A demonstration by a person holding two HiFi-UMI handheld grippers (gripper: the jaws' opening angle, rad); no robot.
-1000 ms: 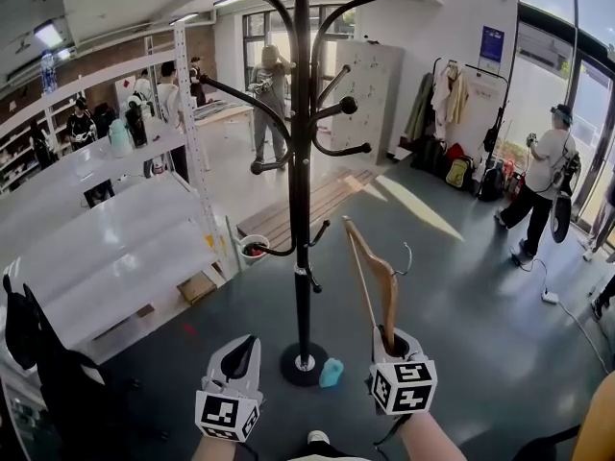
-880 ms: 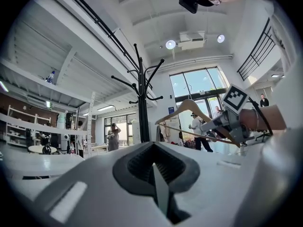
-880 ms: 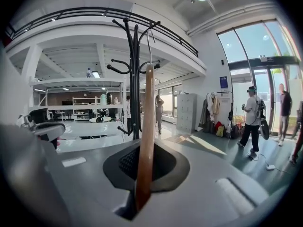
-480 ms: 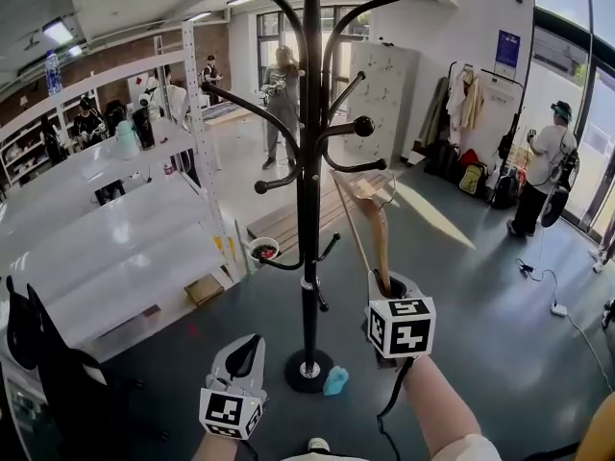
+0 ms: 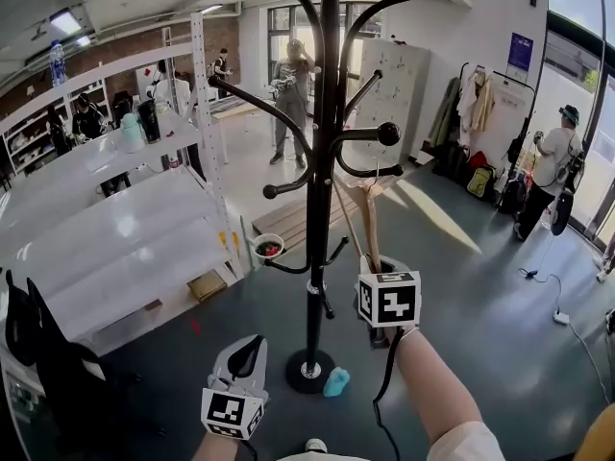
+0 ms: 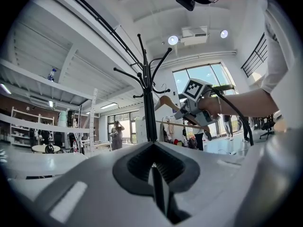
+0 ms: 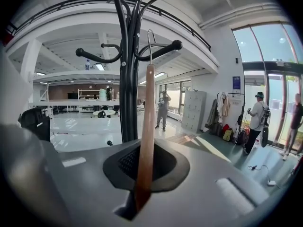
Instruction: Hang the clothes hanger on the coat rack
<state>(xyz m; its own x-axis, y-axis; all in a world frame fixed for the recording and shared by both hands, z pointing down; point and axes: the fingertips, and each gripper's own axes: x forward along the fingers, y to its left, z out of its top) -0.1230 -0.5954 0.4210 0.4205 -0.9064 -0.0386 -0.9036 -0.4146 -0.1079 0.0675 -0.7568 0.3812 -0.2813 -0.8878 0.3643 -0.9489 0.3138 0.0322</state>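
The black coat rack stands in front of me, its pole filling the right gripper view. My right gripper is shut on the lower end of the wooden hanger, held upright just right of the pole. The hanger rises from the jaws, and its metal hook crosses a ball-tipped rack arm; I cannot tell whether it rests on that arm. My left gripper hangs low by the rack's base, shut and empty.
White shelving runs along the left, with dark clothing at its near end. A small blue object lies by the rack's round base. People stand at the back and far right, and a cable trails on the grey floor.
My right gripper has lifted the hanger up and in toward the rack's arms. The left gripper has stayed low by the base.
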